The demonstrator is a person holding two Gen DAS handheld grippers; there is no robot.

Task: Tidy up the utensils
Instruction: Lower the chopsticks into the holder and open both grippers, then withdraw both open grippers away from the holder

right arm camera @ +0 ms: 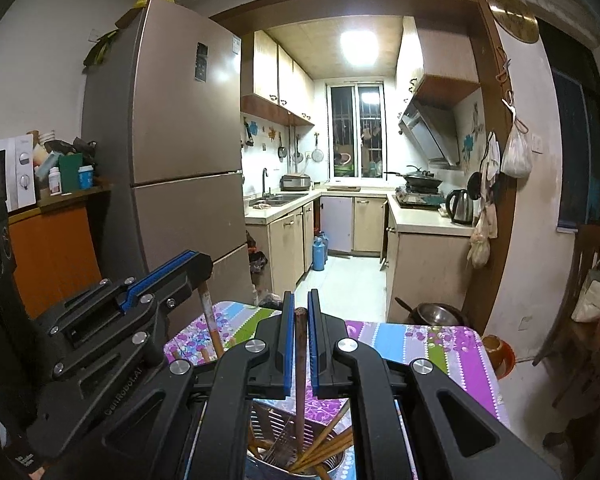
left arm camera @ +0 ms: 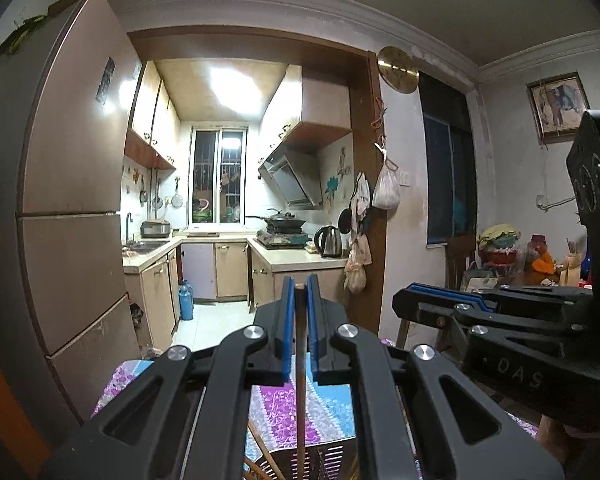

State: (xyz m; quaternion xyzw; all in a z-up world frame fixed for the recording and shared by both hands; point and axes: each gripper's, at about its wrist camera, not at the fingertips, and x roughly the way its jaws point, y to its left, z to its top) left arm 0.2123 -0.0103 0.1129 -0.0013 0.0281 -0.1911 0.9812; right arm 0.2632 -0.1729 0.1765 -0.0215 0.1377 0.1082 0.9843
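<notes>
In the left wrist view my left gripper (left arm camera: 300,285) is shut on a pale wooden chopstick (left arm camera: 300,380) that hangs straight down between the blue pads. Below it is the perforated utensil holder (left arm camera: 332,460). My right gripper (right arm camera: 300,301) is shut on a darker brown chopstick (right arm camera: 300,360), whose lower end reaches into the metal holder (right arm camera: 276,428) among several other chopsticks (right arm camera: 332,446). The two grippers are side by side: the right gripper (left arm camera: 400,300) shows at the right of the left wrist view. The left gripper (right arm camera: 204,261) and its chopstick (right arm camera: 210,320) show at the left of the right wrist view.
The holder stands on a table with a floral striped cloth (right arm camera: 440,344). Beyond the table's far edge sit a metal bowl (right arm camera: 436,314) and an orange jar (right arm camera: 500,354). A tall fridge (right arm camera: 180,152) stands left, and a wooden chair (right arm camera: 580,300) right.
</notes>
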